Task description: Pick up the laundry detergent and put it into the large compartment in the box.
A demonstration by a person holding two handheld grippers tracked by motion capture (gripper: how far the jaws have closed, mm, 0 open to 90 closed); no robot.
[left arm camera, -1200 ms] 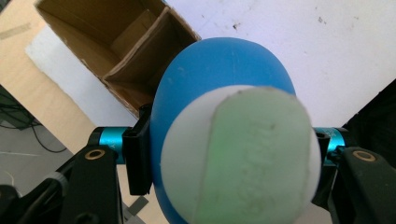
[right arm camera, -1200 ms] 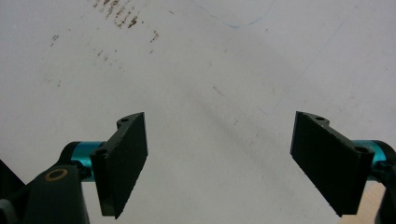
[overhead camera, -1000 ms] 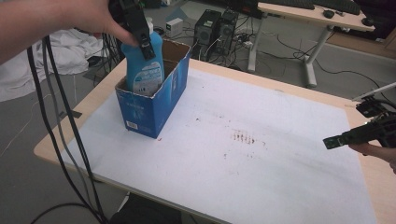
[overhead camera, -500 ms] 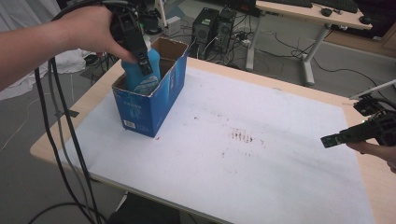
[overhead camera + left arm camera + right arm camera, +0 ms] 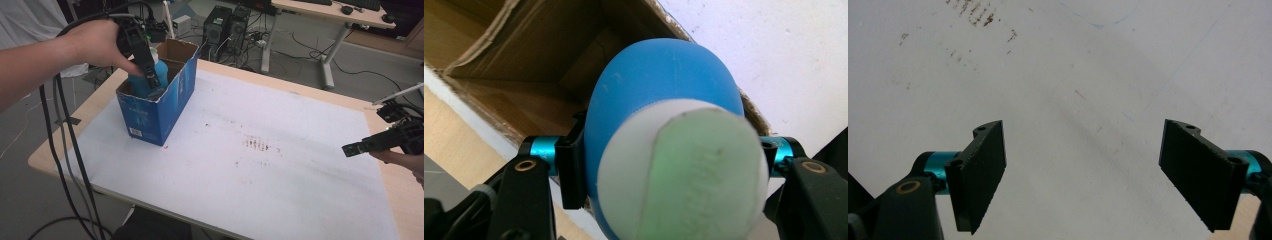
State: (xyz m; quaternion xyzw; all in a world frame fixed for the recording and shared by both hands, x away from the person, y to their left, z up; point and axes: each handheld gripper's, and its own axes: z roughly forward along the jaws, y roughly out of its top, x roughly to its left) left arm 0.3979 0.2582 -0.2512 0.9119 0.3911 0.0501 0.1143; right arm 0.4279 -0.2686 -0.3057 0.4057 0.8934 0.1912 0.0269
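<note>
White tabletop [image 5: 260, 165], and I've sunk the bottle [image 5: 150, 82] deeper into the box [image 5: 165, 107], left gripper [image 5: 152, 80] clamped on it, right gripper [image 5: 1083, 170] wide and empty.

The high view looks forward and down from above the person's side of the bench [image 5: 280, 165], taking in its whole white top and the room's floor beyond. The left gripper view rides on the left tool [image 5: 664, 160] and looks along its jaws from very close, straight into the open blue box [image 5: 539, 75]; that box [image 5: 165, 100] stands at the bench's far left in the high view. The right gripper view rides on the right tool [image 5: 1083, 170] and faces down on the white top from near; its brown stains [image 5: 978, 15] also appear mid-bench in the high view [image 5: 257, 145].
</note>
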